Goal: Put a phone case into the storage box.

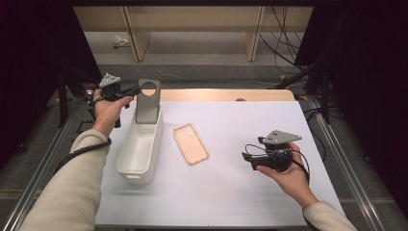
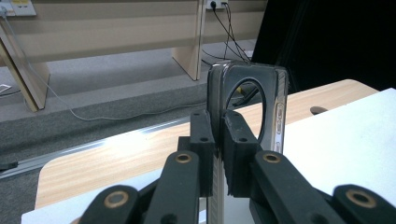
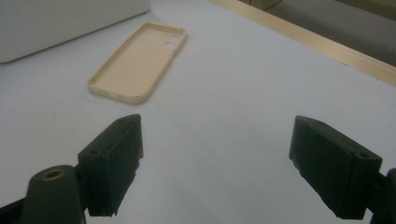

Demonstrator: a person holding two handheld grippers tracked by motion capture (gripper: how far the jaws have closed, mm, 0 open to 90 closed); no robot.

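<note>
Left gripper, high view, upper left of frame: jaws pinched on the edge of a dark grey phone case with a round camera cutout, held upright over the far end of a long white plastic bin. The case's lower end sits inside the bin; contact with the bin floor can't be told. The person's left hand wraps the gripper body, beige sleeve running down to the lower left corner. Centre of frame: a flat beige phone case lies open side up on the white table mat, just right of the bin, not touching it. Right gripper at centre right, held in the right hand, pointing left toward the beige case, well apart from it; its jaw gap is hard to read here.

Left gripper view: black jaws rise from the bottom centre, left gripper clamped on the grey case edge, cutout in the upper middle. Wooden table edge crosses behind.

Right gripper view: right gripper jaws spread wide, lower left and lower right, nothing between them but mat. Beige case upper left, apart from the jaws. Bin wall in the top left corner.
</note>
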